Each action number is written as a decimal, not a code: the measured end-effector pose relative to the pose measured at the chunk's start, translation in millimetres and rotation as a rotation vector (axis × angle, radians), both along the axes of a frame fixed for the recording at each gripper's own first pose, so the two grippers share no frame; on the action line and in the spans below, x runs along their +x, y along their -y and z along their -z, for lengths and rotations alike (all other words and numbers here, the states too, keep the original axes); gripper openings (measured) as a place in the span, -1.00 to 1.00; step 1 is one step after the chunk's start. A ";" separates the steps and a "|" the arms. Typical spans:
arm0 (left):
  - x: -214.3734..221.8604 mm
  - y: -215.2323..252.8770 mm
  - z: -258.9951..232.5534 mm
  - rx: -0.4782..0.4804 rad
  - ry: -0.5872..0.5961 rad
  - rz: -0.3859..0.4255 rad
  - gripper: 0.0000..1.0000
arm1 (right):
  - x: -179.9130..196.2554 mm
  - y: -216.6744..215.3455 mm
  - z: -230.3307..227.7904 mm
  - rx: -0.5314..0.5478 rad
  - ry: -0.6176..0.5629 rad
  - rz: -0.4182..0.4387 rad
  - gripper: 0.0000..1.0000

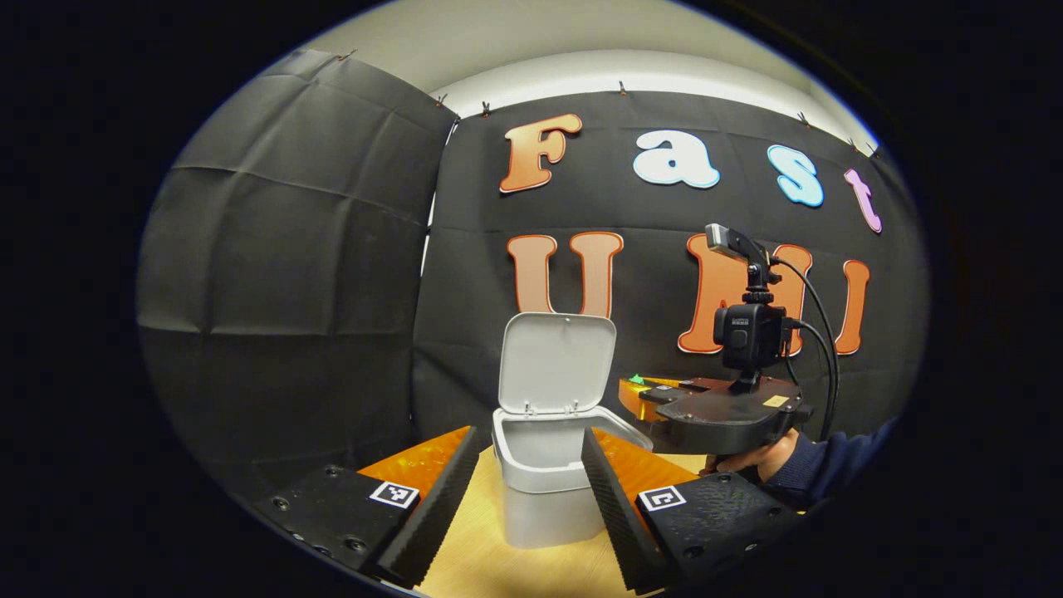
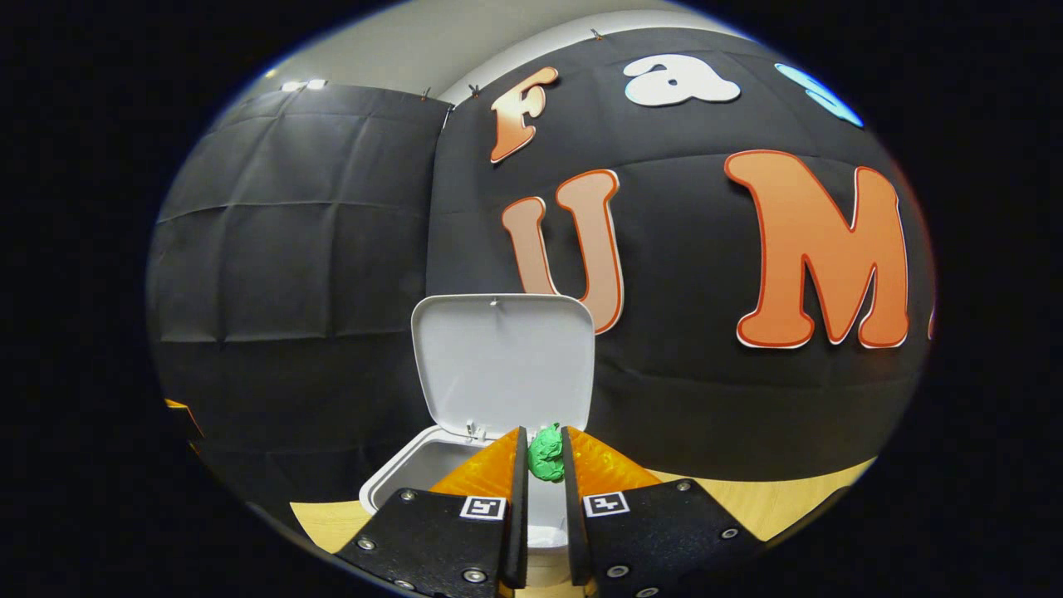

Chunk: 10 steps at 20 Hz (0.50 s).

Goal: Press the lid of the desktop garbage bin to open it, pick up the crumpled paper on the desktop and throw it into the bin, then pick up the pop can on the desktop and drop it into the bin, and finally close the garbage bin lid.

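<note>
A small grey bin (image 1: 544, 490) stands on the wooden table with its lid (image 1: 555, 361) swung up and back. My left gripper (image 1: 531, 490) is open, a finger on either side of the bin's front, not touching it. In the left gripper view my right gripper (image 1: 644, 390) hovers just right of the bin's rim, a hand (image 1: 760, 457) holding it. In the right gripper view my right gripper (image 2: 546, 453) is shut on a green crumpled paper ball (image 2: 546, 453), held over the open bin (image 2: 415, 473), in front of the raised lid (image 2: 502, 365).
The light wooden table (image 2: 797, 498) stretches to the right of the bin. Black cloth walls stand close behind and to the left of the bin. A dark sleeve (image 1: 830, 465) comes in from the right.
</note>
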<state>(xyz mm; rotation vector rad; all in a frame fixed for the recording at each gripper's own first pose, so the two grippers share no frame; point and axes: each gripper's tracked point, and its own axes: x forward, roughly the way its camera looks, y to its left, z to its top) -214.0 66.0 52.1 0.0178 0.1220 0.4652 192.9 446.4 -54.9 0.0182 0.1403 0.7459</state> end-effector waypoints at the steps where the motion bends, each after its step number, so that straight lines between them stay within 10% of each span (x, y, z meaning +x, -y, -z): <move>1: -0.8 -2.1 0.0 -0.002 0.000 -0.004 0.56 | 0.2 -2.3 0.4 -0.001 0.001 -0.001 -0.62; 10: 0.6 -0.6 5.8 -0.027 0.009 0.006 0.61 | -0.9 -0.1 -8.1 -0.011 0.037 0.008 -0.12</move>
